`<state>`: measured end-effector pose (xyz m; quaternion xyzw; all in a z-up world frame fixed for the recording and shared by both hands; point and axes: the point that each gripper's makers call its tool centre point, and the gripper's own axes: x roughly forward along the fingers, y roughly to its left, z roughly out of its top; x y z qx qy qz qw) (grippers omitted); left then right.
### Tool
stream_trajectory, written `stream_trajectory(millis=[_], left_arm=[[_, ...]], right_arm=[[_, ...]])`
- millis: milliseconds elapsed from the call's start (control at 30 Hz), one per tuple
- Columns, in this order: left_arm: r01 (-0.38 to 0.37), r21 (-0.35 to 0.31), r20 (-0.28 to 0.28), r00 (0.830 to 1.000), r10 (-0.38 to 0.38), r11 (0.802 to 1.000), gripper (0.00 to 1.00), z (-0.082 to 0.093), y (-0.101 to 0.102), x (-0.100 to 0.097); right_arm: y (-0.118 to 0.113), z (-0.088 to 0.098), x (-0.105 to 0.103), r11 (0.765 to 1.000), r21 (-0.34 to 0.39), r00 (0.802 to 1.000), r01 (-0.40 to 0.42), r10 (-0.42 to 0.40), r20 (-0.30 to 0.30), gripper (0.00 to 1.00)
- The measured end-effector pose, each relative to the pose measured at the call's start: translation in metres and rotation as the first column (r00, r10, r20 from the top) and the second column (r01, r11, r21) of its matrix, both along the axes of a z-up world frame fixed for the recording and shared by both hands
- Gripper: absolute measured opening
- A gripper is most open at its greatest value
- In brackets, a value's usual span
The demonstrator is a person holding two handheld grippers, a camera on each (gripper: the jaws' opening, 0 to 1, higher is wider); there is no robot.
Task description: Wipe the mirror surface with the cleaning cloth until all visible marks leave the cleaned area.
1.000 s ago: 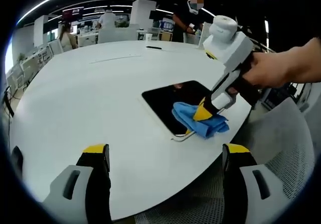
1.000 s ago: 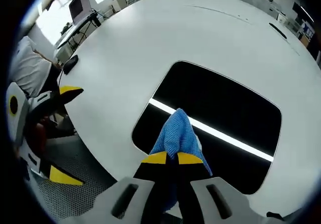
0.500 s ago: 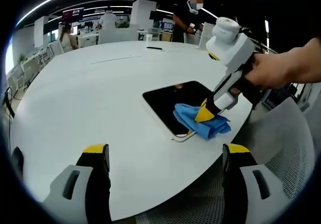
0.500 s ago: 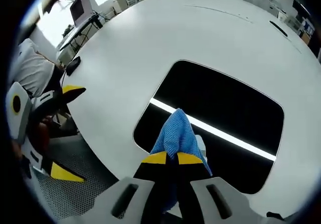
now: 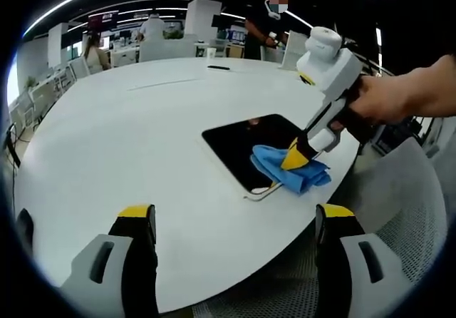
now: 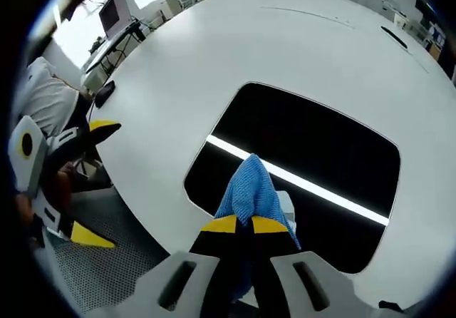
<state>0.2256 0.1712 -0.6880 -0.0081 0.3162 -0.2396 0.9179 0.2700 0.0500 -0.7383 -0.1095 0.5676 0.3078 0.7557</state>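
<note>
A dark rectangular mirror lies flat near the edge of a round white table. A blue cleaning cloth rests on the mirror's near corner. My right gripper is shut on the cloth and presses it onto the mirror; a hand holds it in the left gripper view. My left gripper hovers open over the table edge, well short of the mirror, with nothing between its jaws. A ceiling light reflects as a bright stripe in the mirror.
A white mesh chair stands beside the table at the right. A small dark object lies on the table's far side. People and desks stand in the office beyond. Grey floor lies below the table edge.
The right gripper has drawn the cloth a little to the right along the mirror's near corner. The left gripper has stayed where it was.
</note>
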Motion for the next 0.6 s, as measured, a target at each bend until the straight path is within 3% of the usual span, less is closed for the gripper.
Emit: stream_trajectory(millis=[600], left_arm=[[-0.004,-0.005,0.002,1.000,0.004,1.000,0.92,0.001,0.000,0.001]], right_arm=[[-0.024,-0.003,0.008,0.998,0.003,0.998,0.062,-0.062,-0.021,0.00]])
